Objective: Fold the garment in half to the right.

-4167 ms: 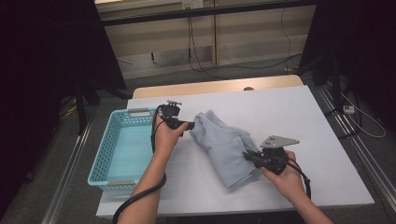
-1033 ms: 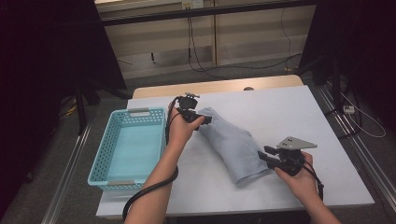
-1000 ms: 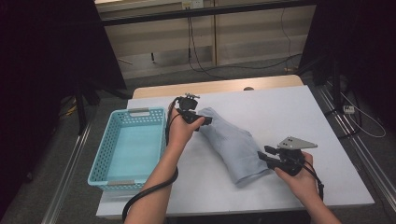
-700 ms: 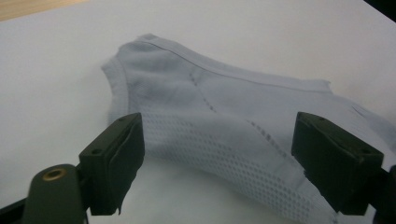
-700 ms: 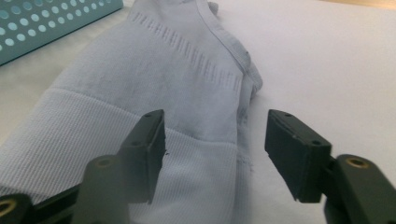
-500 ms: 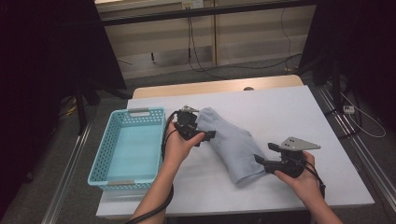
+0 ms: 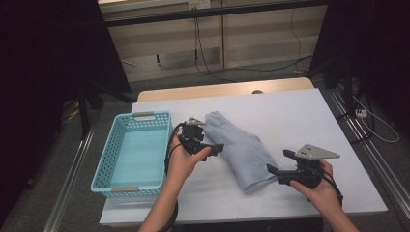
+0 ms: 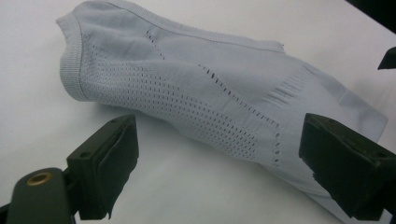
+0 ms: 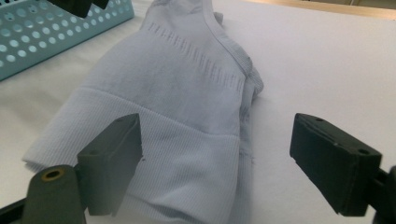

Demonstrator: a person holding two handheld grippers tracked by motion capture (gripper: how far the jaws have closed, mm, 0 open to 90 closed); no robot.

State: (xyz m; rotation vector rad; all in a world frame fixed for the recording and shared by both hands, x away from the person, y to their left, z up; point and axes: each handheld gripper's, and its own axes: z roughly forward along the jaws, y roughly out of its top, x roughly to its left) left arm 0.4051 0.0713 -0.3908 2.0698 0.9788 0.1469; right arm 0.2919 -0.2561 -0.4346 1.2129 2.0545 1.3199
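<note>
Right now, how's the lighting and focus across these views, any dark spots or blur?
High view: the table is evenly lit, the surroundings fall dark. Left gripper view: the folded garment is sharp, its knit holes clear. Right gripper view: the near tongs look soft, the basket slightly blurred.

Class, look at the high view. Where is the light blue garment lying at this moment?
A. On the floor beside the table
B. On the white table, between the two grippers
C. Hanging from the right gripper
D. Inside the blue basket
B: the garment lies folded on the table, with the left gripper and right gripper open on either side and the basket beside it.
</note>
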